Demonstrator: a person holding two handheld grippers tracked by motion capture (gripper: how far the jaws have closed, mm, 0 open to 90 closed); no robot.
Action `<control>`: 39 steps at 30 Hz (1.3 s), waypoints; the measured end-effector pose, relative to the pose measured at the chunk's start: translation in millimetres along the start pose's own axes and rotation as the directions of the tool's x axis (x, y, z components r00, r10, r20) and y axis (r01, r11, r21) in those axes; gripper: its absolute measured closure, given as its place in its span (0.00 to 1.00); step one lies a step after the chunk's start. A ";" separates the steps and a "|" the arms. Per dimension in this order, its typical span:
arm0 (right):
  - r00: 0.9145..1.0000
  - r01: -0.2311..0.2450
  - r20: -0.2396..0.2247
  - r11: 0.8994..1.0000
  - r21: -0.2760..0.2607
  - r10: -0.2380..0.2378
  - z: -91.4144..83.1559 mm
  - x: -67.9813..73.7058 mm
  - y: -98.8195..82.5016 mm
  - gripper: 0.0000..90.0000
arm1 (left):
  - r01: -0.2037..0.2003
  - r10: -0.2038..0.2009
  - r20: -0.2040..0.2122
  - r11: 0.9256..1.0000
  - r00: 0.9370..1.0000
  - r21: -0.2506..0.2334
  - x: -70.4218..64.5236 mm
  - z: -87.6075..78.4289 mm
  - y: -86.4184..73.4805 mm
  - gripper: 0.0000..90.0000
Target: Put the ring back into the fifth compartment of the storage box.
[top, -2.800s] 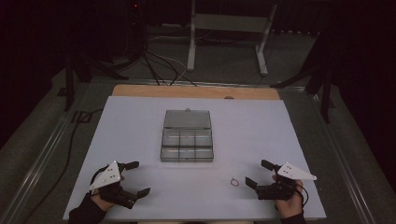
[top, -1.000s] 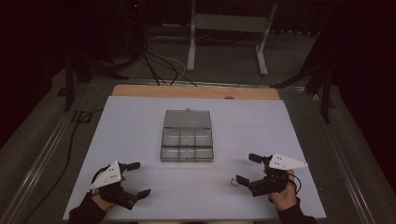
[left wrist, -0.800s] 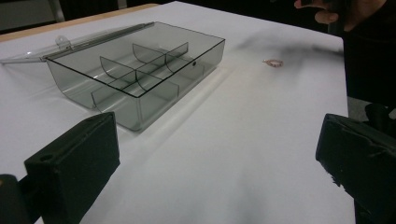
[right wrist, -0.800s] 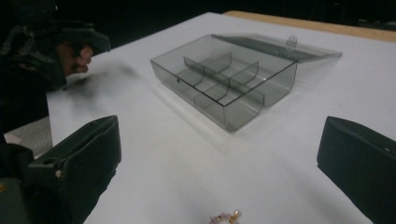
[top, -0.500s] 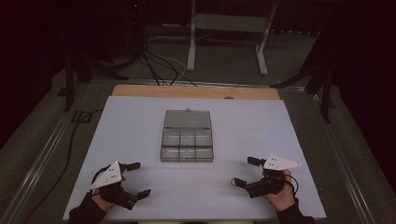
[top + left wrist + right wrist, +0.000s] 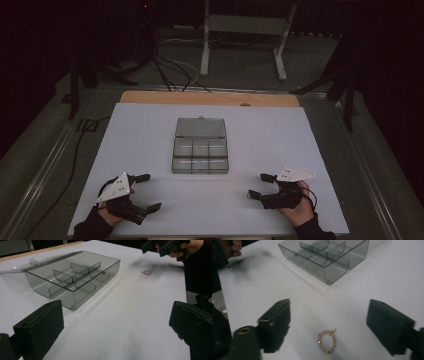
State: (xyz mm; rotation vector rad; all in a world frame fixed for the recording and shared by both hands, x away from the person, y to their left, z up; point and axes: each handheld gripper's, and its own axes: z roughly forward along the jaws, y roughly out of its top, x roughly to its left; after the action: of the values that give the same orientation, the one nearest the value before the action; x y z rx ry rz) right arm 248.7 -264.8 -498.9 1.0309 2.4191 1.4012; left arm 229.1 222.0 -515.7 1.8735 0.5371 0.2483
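A small pink bead bracelet with gold beads lies flat on the white table, between and just ahead of the open jaws of my right gripper. The high view has that right gripper at the front right, low over the table. The bracelet also appears far off in the left gripper view, under the right hand. A clear grey compartment box sits mid-table, its lid laid open behind it and its compartments empty. My left gripper rests open at the front left, holding nothing.
The white table sheet has bare room on both sides of the box. A wooden strip borders the far edge. Behind the table are cables and a metal stand on the floor.
My right gripper has slid left and slightly forward, bringing its open jaws around the bracelet's spot. The left gripper and the box have stayed put.
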 end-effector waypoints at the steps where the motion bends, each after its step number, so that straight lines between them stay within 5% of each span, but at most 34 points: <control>1: 1.000 0.000 0.000 1.000 0.000 0.000 0.0 0.0 0.0 0.23 | 0.000 0.000 0.000 1.000 1.000 0.000 0.0 0.0 0.0 0.01; 18: 0.999 0.002 0.053 0.993 0.115 -0.008 10.1 5.1 -2.5 0.61 | 0.009 -0.009 0.002 1.000 1.000 0.001 0.3 0.1 -0.2 0.01; 39: 0.994 0.034 0.094 0.977 0.209 -0.054 24.9 4.3 -7.9 0.80 | 0.008 -0.008 0.006 1.000 1.000 0.008 0.4 0.7 -0.3 0.01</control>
State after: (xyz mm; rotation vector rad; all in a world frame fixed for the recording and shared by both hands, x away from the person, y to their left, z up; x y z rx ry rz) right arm 252.9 -247.1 -518.2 1.0562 2.5379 1.0737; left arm 229.7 221.7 -516.2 1.8784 0.5421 0.2352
